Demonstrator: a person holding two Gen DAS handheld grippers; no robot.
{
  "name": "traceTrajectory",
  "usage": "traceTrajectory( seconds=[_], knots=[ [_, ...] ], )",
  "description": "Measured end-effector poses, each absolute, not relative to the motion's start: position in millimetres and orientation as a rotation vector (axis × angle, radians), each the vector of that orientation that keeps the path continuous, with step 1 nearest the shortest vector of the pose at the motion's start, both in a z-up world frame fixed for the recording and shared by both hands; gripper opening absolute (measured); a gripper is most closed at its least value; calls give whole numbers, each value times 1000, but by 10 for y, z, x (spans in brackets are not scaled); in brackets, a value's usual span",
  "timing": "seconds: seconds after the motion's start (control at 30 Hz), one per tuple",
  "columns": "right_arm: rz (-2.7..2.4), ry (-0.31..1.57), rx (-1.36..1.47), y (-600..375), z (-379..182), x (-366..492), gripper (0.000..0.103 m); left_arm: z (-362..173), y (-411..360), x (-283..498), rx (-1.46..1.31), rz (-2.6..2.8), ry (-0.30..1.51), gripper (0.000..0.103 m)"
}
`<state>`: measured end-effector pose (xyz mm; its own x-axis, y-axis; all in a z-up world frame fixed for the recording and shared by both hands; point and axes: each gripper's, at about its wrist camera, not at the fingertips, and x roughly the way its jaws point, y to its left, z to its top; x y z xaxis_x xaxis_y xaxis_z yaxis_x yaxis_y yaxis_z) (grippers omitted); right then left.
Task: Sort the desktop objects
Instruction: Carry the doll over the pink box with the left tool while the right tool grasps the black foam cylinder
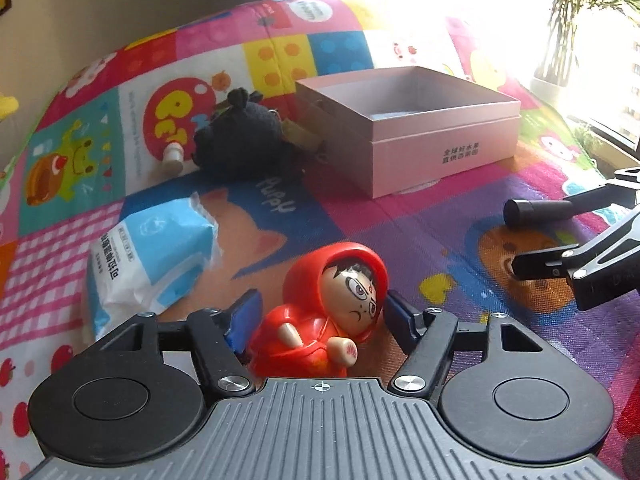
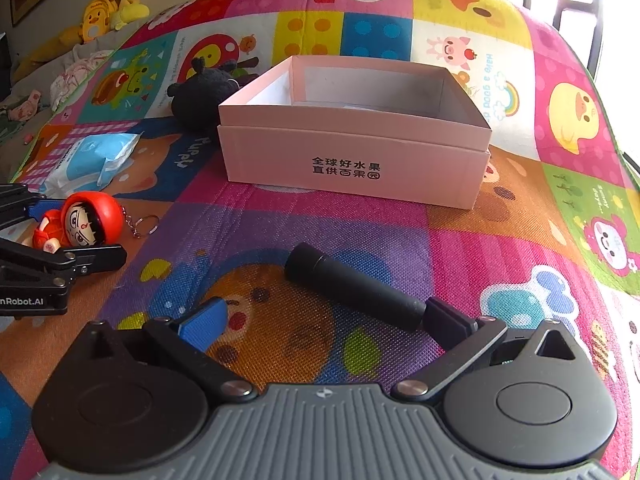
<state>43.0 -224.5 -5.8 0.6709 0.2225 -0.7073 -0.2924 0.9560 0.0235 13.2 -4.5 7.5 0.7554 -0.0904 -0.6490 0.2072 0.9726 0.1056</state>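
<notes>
A red hooded figure (image 1: 328,304) lies on its side on the colourful mat, and my left gripper (image 1: 320,310) is shut on it, one pad on each flank. From the right wrist view the same figure (image 2: 86,218) sits between the left gripper's (image 2: 76,232) fingers, its keyring (image 2: 140,222) trailing on the mat. A black cylinder (image 2: 352,284) lies slanted just ahead of my right gripper (image 2: 324,322), which is open, the cylinder's near end beside the right finger. The open pink box (image 2: 352,160) stands further back.
A black plush toy (image 1: 244,136) lies left of the pink box (image 1: 440,148), with a small white bottle (image 1: 174,158) beside it. A blue-white tissue pack (image 1: 152,256) lies at the left. Yellow plush toys (image 2: 108,8) sit beyond the mat's far left corner; a window is at right.
</notes>
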Motion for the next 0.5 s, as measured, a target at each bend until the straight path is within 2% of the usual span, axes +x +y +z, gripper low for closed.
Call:
traceTrajectory(
  seconds=[0.07, 0.23, 0.5],
  knots=[
    [276, 778, -90, -2252, -38, 405, 103, 93, -16, 111, 161, -165, 693, 67],
    [153, 712, -26, -2338, 104, 313, 103, 120, -26, 46, 160, -191, 690, 66],
    [64, 787, 66, -2183, 36, 445, 103, 119, 21, 29, 118, -208, 679, 66]
  ],
)
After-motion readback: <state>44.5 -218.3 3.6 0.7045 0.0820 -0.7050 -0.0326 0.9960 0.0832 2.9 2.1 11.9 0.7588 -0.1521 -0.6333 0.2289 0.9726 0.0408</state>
